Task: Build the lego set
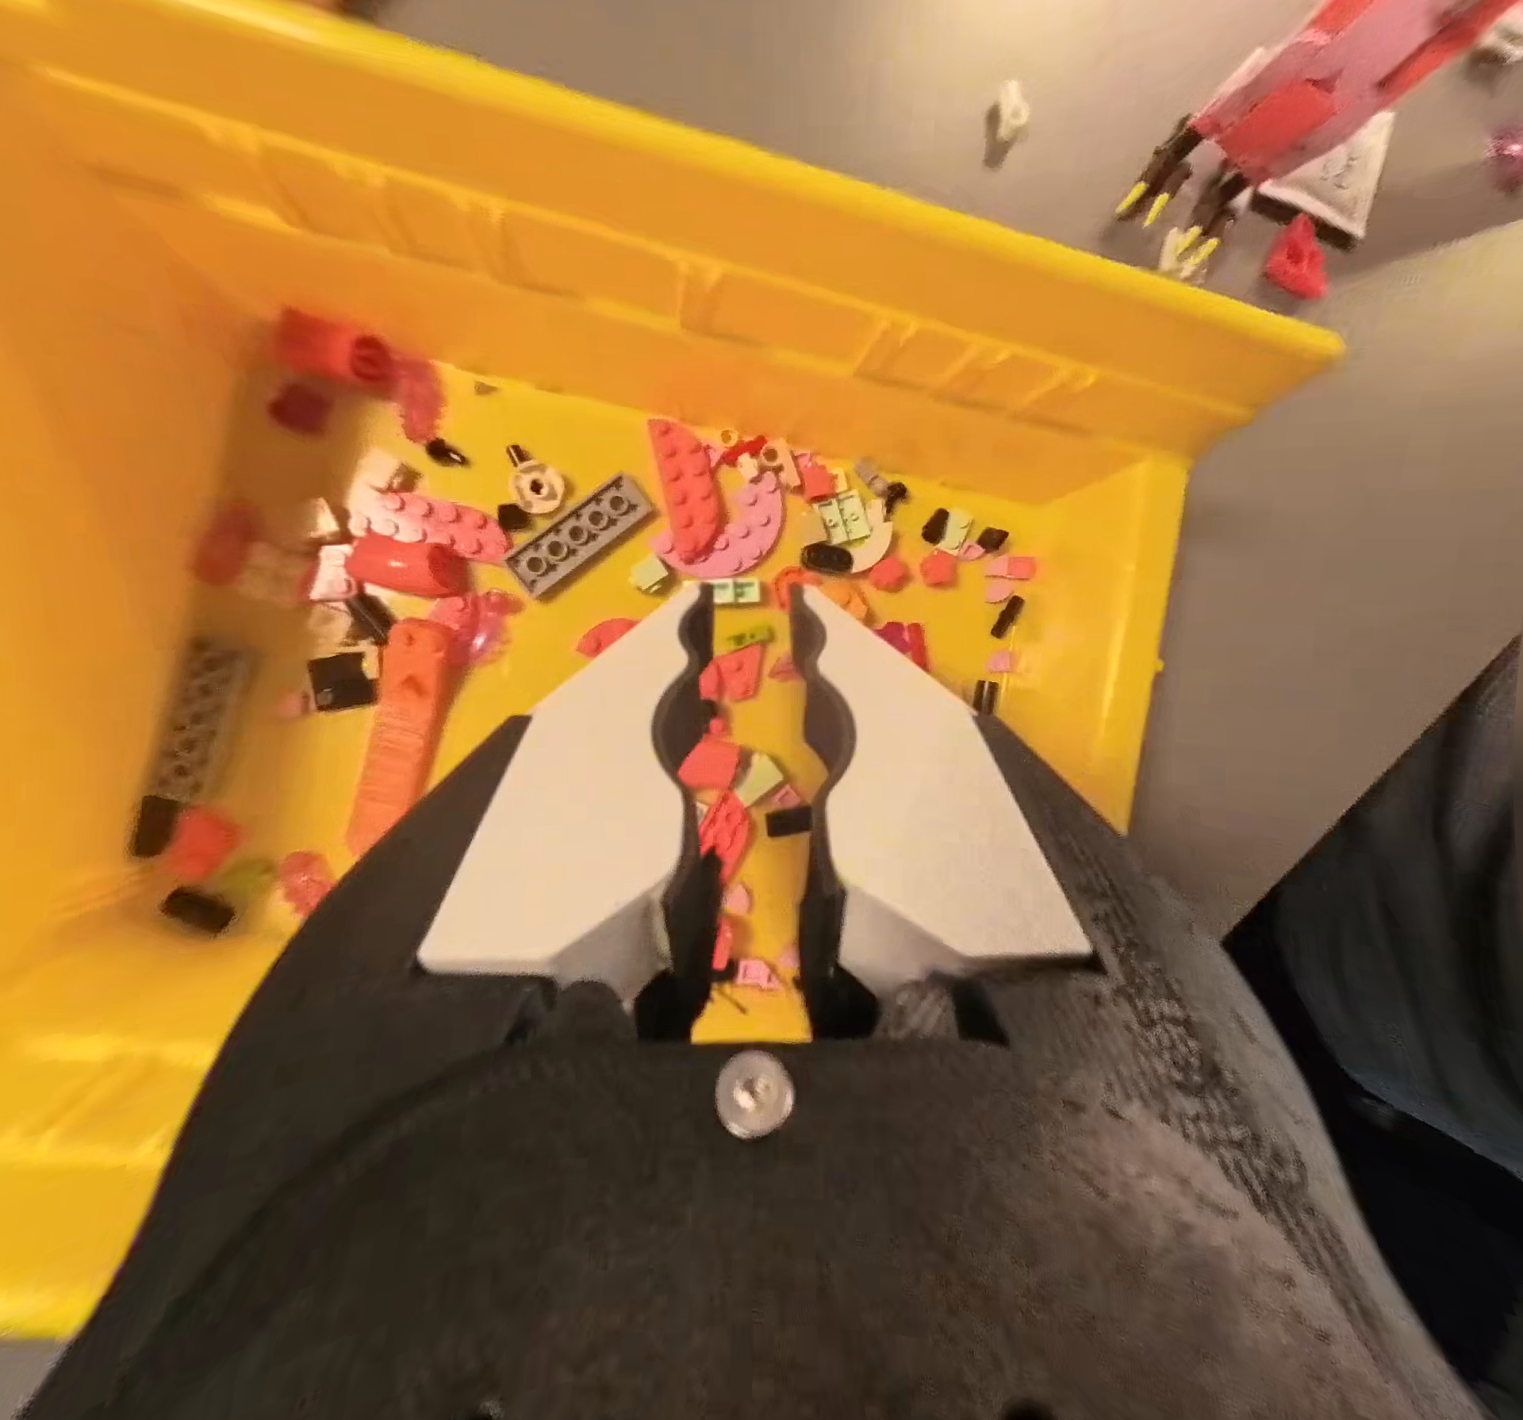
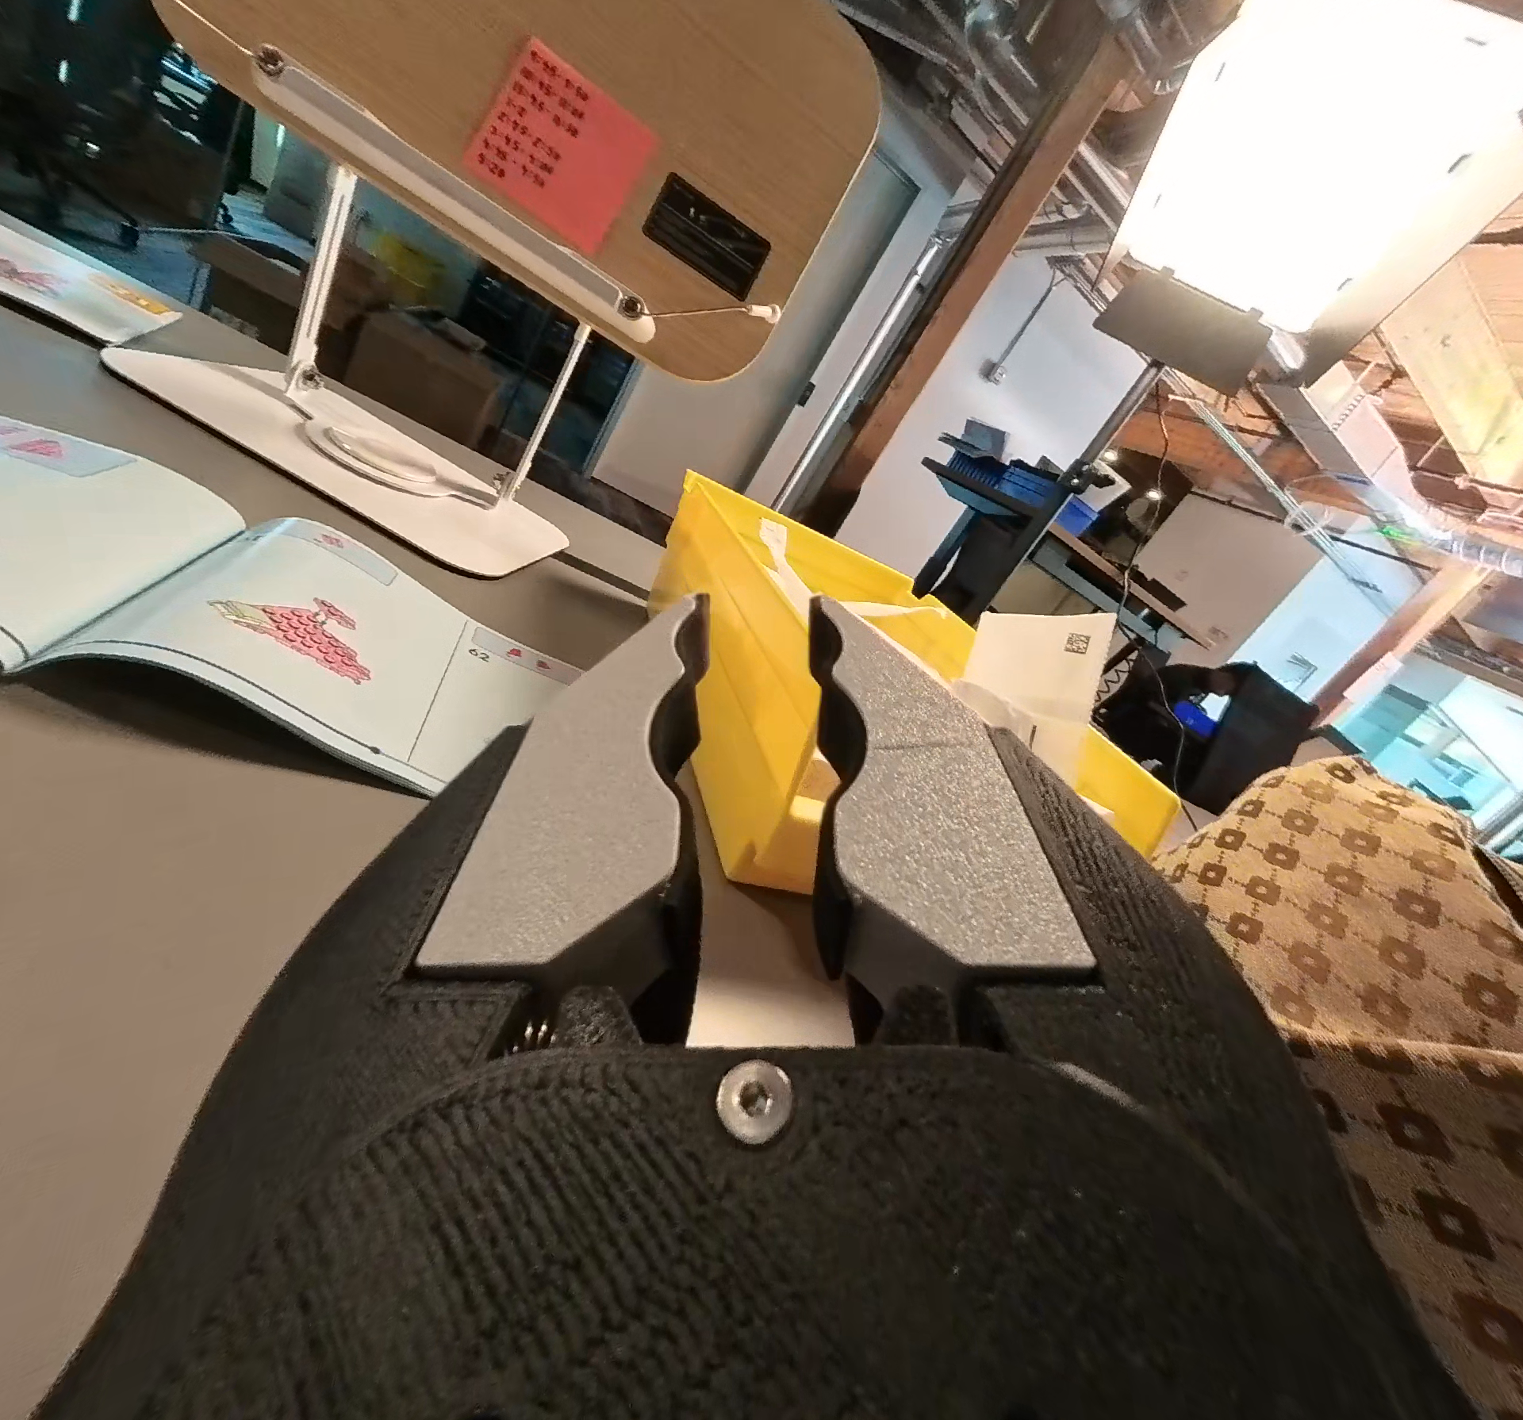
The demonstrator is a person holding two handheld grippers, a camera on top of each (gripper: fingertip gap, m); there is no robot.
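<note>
Left claw (image 1: 746, 597): fingers slightly apart, nothing clamped, hanging inside a yellow bin (image 1: 577, 243) over loose toy bricks. Nearest its tips: a pale green piece (image 1: 736, 593); just beyond, a pink curved plate (image 1: 738, 544) with a coral plate (image 1: 686, 498) lying on it. A grey holed plate (image 1: 577, 536) lies to their left.

Right claw (image 2: 756, 614): fingers slightly apart, bare, low over the grey tabletop (image 2: 206, 886). A second yellow bin (image 2: 758, 688) stands ahead, holding white paper (image 2: 1038, 659). An open instruction booklet (image 2: 247, 639) lies to the left.
</note>
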